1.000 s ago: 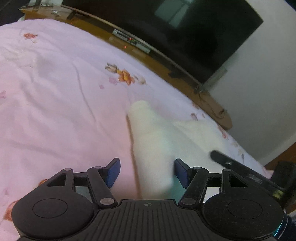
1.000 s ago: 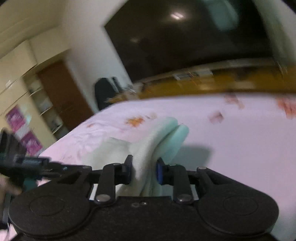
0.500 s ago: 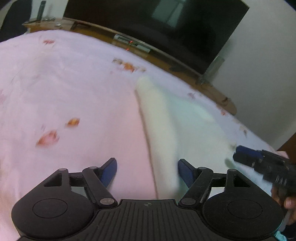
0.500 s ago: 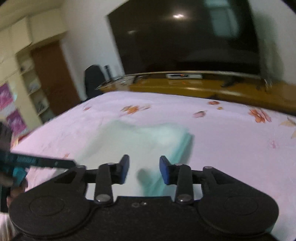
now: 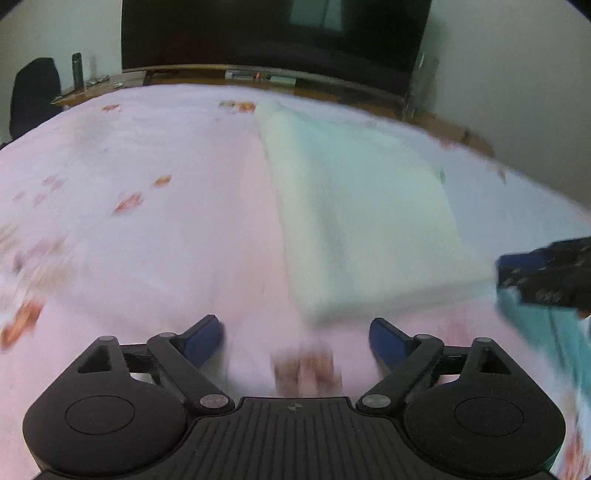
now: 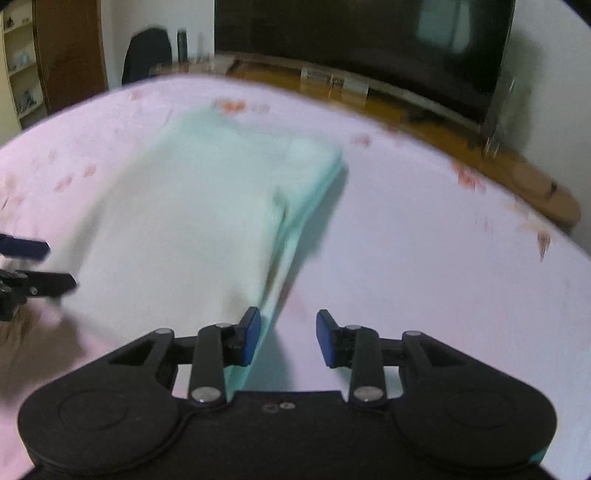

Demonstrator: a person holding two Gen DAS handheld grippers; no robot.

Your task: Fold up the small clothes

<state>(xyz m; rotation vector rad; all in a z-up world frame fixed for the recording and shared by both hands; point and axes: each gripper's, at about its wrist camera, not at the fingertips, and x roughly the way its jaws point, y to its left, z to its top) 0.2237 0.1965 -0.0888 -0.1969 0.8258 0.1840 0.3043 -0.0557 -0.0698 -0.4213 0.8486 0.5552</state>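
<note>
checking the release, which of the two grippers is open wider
The left gripper: its blue pads stand far apart over bare sheet. The right gripper is open too, but narrower, beside the pale green cloth.

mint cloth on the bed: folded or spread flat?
Folded. The mint cloth lies on the pink bedsheet as a rectangle with stacked layers showing along its right edge. Both grippers, left and right, are open and off it.

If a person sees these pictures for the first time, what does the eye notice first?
First the pale mint folded garment, lying flat in the middle of the pink flowered bedsheet. Then the open left gripper and open right gripper, both empty, and the big dark television behind the bed.
</note>
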